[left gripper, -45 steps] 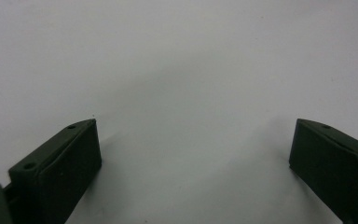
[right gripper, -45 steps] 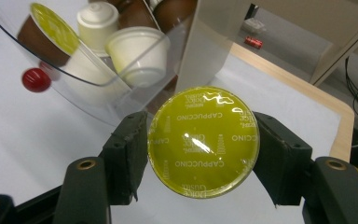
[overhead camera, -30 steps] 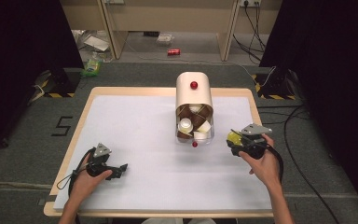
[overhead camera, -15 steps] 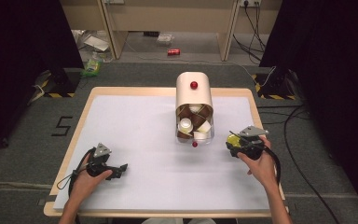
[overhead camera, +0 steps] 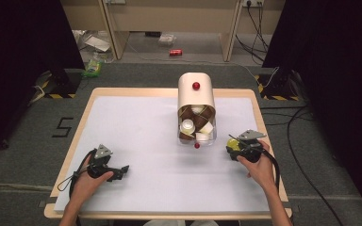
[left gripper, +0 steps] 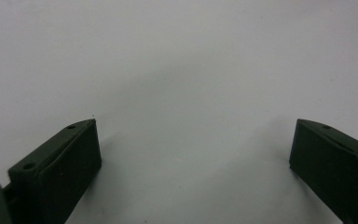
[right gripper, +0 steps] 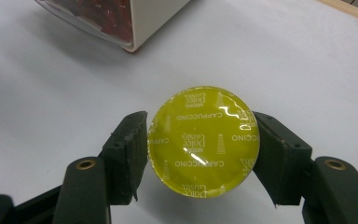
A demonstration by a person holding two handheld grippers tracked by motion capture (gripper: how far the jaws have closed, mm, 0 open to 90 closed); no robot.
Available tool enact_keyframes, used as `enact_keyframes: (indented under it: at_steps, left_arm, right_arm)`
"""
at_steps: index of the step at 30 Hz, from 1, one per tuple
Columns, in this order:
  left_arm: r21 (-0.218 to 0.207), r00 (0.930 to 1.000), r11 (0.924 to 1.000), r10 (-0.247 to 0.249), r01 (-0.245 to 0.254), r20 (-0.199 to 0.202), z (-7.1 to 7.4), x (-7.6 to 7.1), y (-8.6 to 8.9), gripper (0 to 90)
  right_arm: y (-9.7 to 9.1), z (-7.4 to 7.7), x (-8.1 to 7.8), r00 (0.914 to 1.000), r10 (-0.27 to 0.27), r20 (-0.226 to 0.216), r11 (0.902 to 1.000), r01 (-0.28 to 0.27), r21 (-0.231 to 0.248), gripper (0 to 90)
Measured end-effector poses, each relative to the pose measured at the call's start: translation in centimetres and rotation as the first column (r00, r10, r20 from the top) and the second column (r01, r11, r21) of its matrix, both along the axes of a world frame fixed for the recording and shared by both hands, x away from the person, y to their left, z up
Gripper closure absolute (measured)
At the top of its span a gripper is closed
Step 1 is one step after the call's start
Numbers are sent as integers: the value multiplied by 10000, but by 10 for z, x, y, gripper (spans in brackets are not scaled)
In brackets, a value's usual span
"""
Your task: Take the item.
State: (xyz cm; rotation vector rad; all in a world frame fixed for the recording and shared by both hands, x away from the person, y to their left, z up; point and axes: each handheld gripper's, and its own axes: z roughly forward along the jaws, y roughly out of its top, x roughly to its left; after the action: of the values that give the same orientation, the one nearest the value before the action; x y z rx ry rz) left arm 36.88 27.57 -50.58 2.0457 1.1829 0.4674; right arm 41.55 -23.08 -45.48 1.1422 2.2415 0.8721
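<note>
A yellow coffee capsule (right gripper: 203, 141) with "Cappuccino" printed on its foil lid sits between the two black jaws of my right gripper (right gripper: 200, 154), which is shut on it just above the white mat. In the high view that right gripper (overhead camera: 235, 145) with the yellow capsule (overhead camera: 234, 145) is to the right of the capsule dispenser (overhead camera: 196, 108), a cream box with a red knob and a clear drawer holding brown and white capsules. My left gripper (overhead camera: 120, 171) rests low at the front left, jaws wide apart over bare mat in the left gripper view (left gripper: 193, 158).
A white mat (overhead camera: 136, 136) covers the wooden table (overhead camera: 87, 101). The dispenser's corner (right gripper: 135, 28) lies just beyond the capsule in the right gripper view. Cables and black stands lie on the floor around the table.
My right gripper with the yellow capsule has drifted slightly toward the front of the table. The left gripper has stayed put.
</note>
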Motion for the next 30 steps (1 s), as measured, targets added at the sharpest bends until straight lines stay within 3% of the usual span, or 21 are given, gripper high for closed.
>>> enact_keyframes:
  at_steps: [25,30]
  left_arm:
    - [-15,10000,10000,-27,27,-10,0,0,0,11]
    - [-18,10000,10000,-28,28,-11,0,0,0,11]
  right_arm:
    - [1,-15,4,9990,37,-446,9998,-46,-193,396]
    - [1,-15,3,9985,-86,-543,10000,83,-56,287]
